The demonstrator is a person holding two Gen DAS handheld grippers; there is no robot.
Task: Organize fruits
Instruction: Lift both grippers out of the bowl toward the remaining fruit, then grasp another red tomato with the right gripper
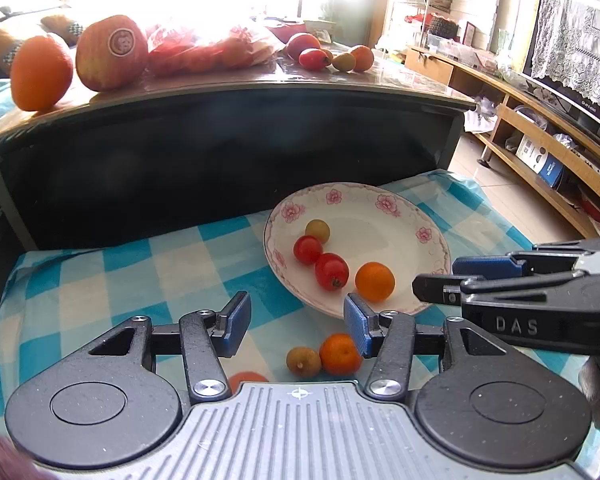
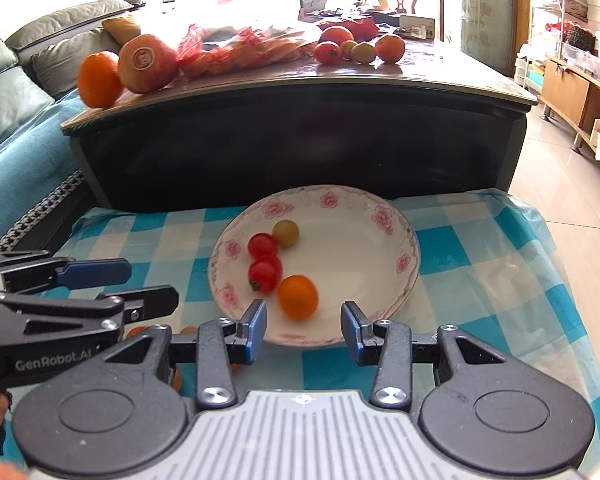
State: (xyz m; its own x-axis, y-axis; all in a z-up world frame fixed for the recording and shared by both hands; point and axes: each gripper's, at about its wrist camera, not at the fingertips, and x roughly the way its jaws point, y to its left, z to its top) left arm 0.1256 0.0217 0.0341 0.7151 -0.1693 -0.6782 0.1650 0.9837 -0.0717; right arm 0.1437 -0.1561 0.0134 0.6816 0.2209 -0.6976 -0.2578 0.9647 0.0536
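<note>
A glossy white ceramic plate (image 2: pixel 396 236) with pink flowers sits on a matt checked cloth (image 2: pixel 480 248). The dark tabletop (image 2: pixel 440 76) behind shines, smooth and polished.

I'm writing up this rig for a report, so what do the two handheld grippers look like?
Both match: black hinged linkages on round black pivot housings, silver bolts, a ribbed grey centre plate with a white crosshair mark, and blue pads on the fingers. The left gripper reads "GenRobot.AI" on its side; the right gripper shows "DAS". No cables visible.
</note>
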